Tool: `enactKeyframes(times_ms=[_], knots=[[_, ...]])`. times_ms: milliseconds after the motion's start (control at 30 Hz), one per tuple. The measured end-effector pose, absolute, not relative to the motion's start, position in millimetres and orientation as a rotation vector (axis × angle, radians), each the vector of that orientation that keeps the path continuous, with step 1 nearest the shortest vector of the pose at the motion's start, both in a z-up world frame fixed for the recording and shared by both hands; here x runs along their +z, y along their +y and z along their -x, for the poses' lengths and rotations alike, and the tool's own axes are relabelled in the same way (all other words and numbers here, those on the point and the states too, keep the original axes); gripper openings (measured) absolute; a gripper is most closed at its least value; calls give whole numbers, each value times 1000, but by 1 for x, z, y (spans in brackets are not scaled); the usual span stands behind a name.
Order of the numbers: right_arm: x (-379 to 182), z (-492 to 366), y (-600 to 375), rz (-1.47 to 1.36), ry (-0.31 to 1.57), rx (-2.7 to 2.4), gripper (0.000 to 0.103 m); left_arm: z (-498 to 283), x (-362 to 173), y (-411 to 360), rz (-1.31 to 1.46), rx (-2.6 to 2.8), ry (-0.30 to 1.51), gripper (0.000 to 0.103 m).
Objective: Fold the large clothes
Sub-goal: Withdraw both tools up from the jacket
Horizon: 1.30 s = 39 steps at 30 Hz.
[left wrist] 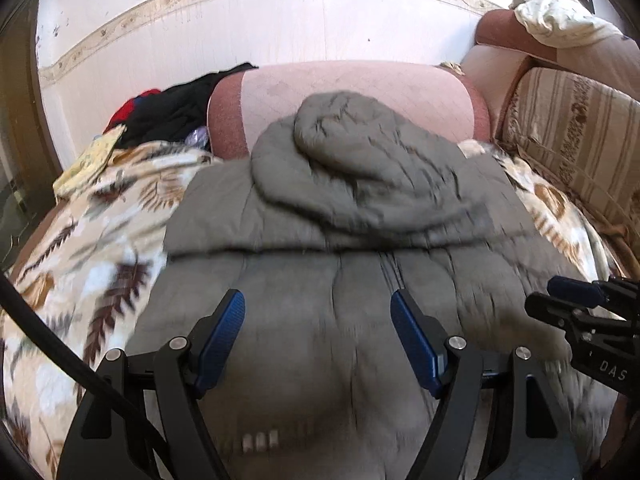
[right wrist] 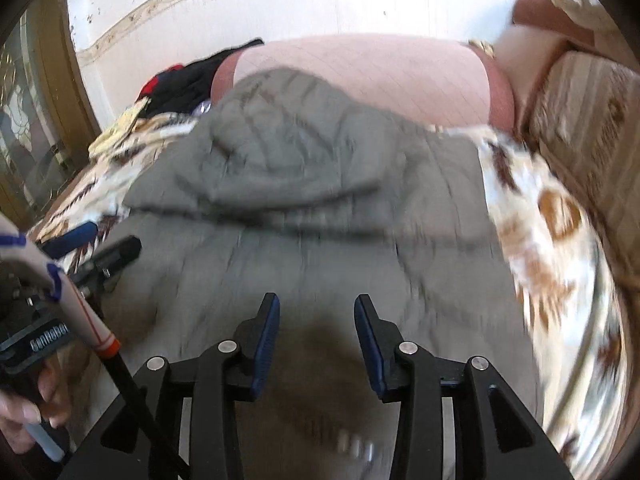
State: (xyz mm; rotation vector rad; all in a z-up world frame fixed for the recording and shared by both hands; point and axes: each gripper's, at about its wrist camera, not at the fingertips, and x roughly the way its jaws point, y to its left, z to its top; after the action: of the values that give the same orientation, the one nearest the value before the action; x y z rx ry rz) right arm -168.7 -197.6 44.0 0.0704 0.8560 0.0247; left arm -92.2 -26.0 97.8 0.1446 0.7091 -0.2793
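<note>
A grey quilted hooded jacket [left wrist: 344, 208] lies on a leaf-patterned blanket [left wrist: 92, 248], its hood [left wrist: 352, 136] towards the far pink cushion; it also shows in the right wrist view [right wrist: 320, 208]. My left gripper [left wrist: 318, 308] is open and empty just above the jacket's lower part. My right gripper [right wrist: 316, 312] is open and empty above the same part, to the right of the left one. It shows at the right edge of the left wrist view [left wrist: 576, 300]. The left gripper shows at the left of the right wrist view [right wrist: 104, 248]. Both views are blurred.
A pink cushion [left wrist: 360, 84] stands behind the hood. A pile of black and red clothes [left wrist: 176, 108] lies at the far left. A striped sofa back [left wrist: 576, 136] runs along the right. A wooden door frame [right wrist: 60, 80] is at the left.
</note>
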Motion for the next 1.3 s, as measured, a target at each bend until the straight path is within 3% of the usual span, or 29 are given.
enactKeyframes(times_ms=[467, 1300], knots=[[19, 266, -182, -35, 905, 16, 42, 171, 70, 41, -88, -169, 810, 75], [-3, 300, -168, 2, 887, 29, 47, 193, 36, 62, -160, -79, 824, 75]])
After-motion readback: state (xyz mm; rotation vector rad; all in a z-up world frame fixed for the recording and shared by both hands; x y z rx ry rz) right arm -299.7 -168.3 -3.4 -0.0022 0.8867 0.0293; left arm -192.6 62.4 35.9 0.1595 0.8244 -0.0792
